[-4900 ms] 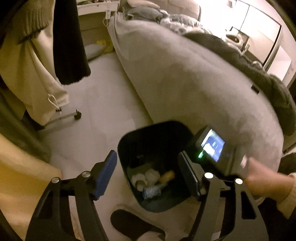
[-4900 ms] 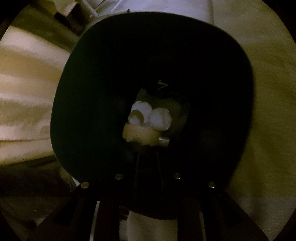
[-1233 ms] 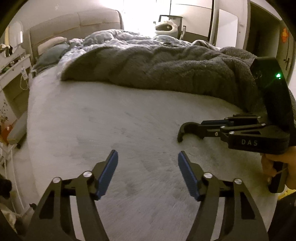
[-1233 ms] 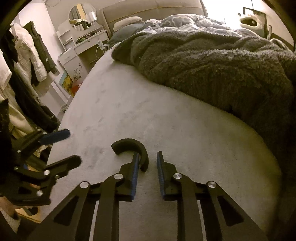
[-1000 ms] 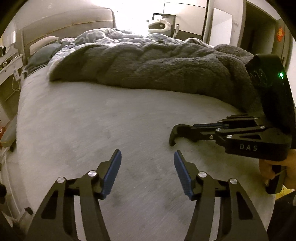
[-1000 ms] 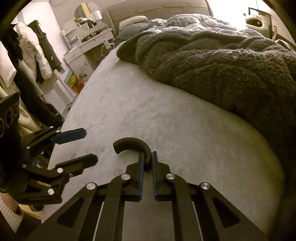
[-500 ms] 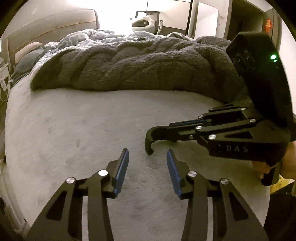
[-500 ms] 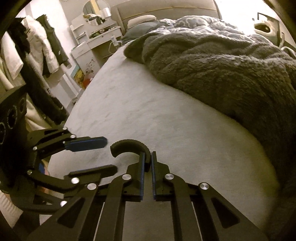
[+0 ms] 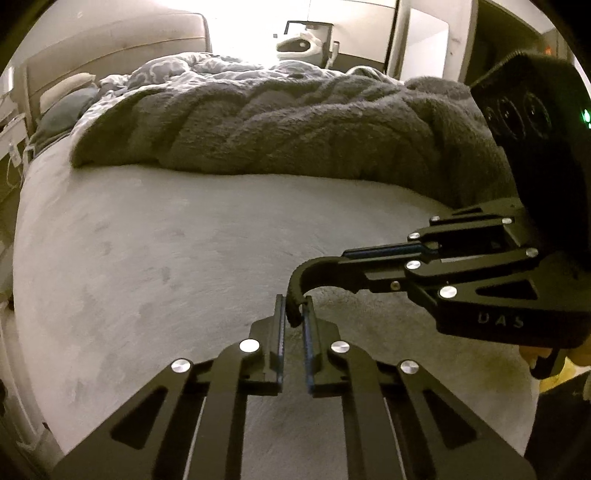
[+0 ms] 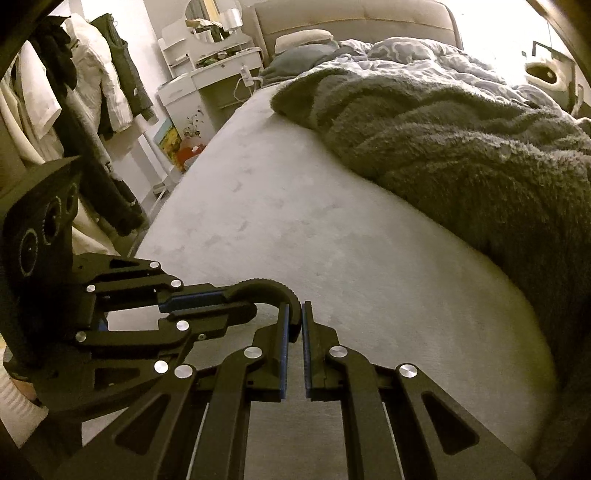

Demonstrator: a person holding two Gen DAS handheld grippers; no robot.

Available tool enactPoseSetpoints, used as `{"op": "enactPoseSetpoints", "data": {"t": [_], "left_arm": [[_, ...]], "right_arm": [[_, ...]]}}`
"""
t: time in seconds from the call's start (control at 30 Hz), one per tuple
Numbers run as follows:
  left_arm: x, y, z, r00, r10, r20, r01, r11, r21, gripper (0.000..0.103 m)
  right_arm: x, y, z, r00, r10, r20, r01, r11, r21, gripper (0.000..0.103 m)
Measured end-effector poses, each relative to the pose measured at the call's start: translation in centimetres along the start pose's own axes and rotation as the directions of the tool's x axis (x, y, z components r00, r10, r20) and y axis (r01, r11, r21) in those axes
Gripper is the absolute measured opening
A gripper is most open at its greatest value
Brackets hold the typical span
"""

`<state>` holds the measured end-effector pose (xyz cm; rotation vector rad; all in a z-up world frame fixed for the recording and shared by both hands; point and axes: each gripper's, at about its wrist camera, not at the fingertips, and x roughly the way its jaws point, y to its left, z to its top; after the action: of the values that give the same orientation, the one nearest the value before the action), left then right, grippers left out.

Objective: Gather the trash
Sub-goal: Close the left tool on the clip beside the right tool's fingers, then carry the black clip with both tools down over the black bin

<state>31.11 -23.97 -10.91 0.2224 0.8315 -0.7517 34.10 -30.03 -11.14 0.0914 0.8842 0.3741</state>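
I see a pale grey bed sheet (image 9: 155, 236) under a dark grey fuzzy blanket (image 9: 295, 129), with a grey-and-white patterned duvet (image 10: 424, 55) behind. My left gripper (image 9: 293, 314) and right gripper (image 10: 293, 325) are black, with blue pads (image 9: 281, 332). The headboard (image 10: 354, 18) is beige.

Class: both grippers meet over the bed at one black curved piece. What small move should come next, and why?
Probably open the right gripper. The left gripper has just closed on one end of the black curved piece, while the right pinches the other end, above the bed. Both grip it, so releasing would complete the handover.
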Motion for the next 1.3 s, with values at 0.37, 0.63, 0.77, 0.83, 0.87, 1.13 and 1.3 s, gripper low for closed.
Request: {"op": "enactPoseSetpoints", "data": {"t": [0.37,0.63,0.77,0.83,0.87,1.13,1.3], "left_arm": [[-3.2,0.8,-1.1,0.998,0.041,0.038,-0.04,0.998,-0.042,0.009],[-6.6,1.6,-3.0,0.995,0.064,0.071,-0.059,0.996,-0.073,0.009],[-8.0,2.0,-4.2,0.994,0.087,0.074,-0.08,0.993,-0.09,0.009],[-8.9,2.3,-5.0,0.992,0.099,0.077,-0.092,0.992,-0.087,0.009],[-9.3,2.5,-5.3,0.992,0.102,0.078,-0.095,0.992,-0.088,0.009],[-13.1,3.5,-9.1,0.986,0.149,0.082,-0.139,0.983,-0.118,0.009],[-15.1,4.5,-11.5,0.981,0.181,0.073,-0.169,0.974,-0.151,0.009]], "right_arm": [[-0.8,3.1,0.4,0.999,0.023,0.023,-0.023,1.0,-0.014,0.006],[-1.7,6.5,0.2,0.997,0.05,0.051,-0.049,0.999,-0.012,0.006],[-1.6,8.3,-0.2,0.997,0.066,0.051,-0.065,0.998,-0.007,0.006],[-1.4,9.1,-0.3,0.996,0.077,0.047,-0.077,0.997,-0.011,0.006],[-1.4,9.5,-0.3,0.996,0.082,0.046,-0.082,0.997,-0.013,0.006],[-0.4,12.9,-1.3,0.988,0.156,0.02,-0.156,0.986,0.061,0.006],[-0.1,16.3,-2.2,0.986,0.166,0.006,-0.166,0.985,0.046,0.006]]}}
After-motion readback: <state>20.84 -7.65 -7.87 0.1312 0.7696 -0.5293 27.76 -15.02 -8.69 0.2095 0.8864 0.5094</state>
